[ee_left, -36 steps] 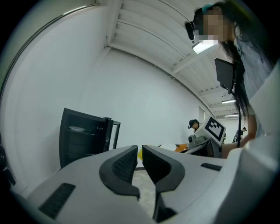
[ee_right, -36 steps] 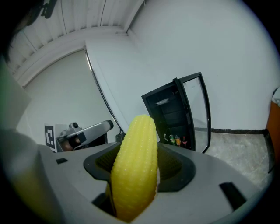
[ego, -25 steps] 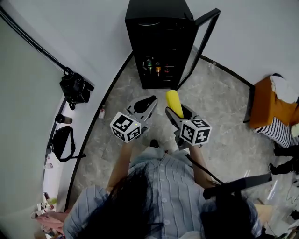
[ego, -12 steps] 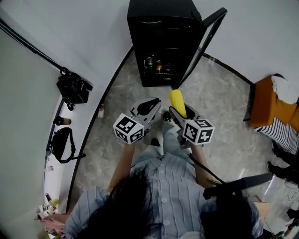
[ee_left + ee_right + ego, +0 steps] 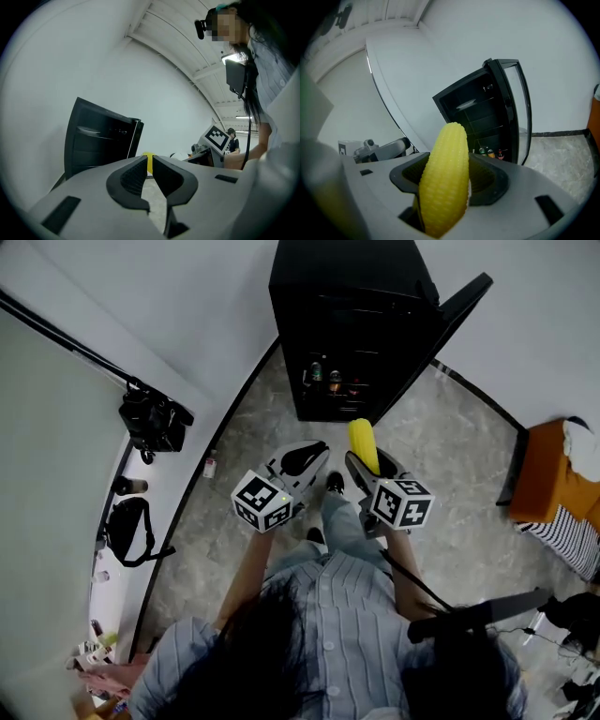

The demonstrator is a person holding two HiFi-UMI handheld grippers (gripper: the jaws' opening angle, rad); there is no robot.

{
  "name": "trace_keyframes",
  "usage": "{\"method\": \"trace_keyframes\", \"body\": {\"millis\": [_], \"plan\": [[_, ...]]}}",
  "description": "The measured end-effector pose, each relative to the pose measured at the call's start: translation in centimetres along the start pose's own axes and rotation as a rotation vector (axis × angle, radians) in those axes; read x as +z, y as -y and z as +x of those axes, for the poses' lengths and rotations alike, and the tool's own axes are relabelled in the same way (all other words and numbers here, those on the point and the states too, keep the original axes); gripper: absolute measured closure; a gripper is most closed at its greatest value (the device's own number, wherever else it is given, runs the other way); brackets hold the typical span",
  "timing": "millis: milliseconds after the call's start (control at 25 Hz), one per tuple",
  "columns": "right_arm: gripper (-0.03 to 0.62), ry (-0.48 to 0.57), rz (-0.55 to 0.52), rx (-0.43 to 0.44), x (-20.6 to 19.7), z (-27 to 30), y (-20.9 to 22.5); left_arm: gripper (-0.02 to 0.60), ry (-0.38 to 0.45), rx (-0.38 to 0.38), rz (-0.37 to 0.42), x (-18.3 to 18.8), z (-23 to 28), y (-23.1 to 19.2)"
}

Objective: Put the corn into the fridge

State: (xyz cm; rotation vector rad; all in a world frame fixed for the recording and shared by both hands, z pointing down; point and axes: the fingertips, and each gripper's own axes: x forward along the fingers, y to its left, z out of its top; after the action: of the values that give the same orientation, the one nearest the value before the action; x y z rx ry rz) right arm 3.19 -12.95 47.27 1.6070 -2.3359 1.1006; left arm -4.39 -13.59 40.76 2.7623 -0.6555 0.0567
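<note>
- Two grippers are held side by side in front of the fridge (image 5: 347, 315), whose door (image 5: 448, 315) stands open.
- Left gripper (image 5: 149, 163): its jaws are pressed almost together, with nothing between them.
- Right gripper (image 5: 446, 174): its jaws pinch the corn (image 5: 444, 187) near its lower end. The cob sticks out past the fingertips, toward the fridge.
- Corn: bright yellow, with neat rows of small kernels and a rounded tip.
- Bottles (image 5: 328, 379) stand low inside the fridge, well apart from the corn.
</note>
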Motion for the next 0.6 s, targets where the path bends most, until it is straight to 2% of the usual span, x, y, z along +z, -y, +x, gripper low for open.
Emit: {"method": "trace_keyframes", "body": {"millis": [320,600], "plan": [[0.33,-0.038,0.028,-0.028,3.8,6.2,5.4,0.554,-0.021,-0.062,0.006,0.1,6.4,-5.0],[0.33,-0.069,0.057,-0.056,5.2,11.6,9.7,0.554,-0.055,-0.053,0.0,-1.1,10.4,-9.5]]}}
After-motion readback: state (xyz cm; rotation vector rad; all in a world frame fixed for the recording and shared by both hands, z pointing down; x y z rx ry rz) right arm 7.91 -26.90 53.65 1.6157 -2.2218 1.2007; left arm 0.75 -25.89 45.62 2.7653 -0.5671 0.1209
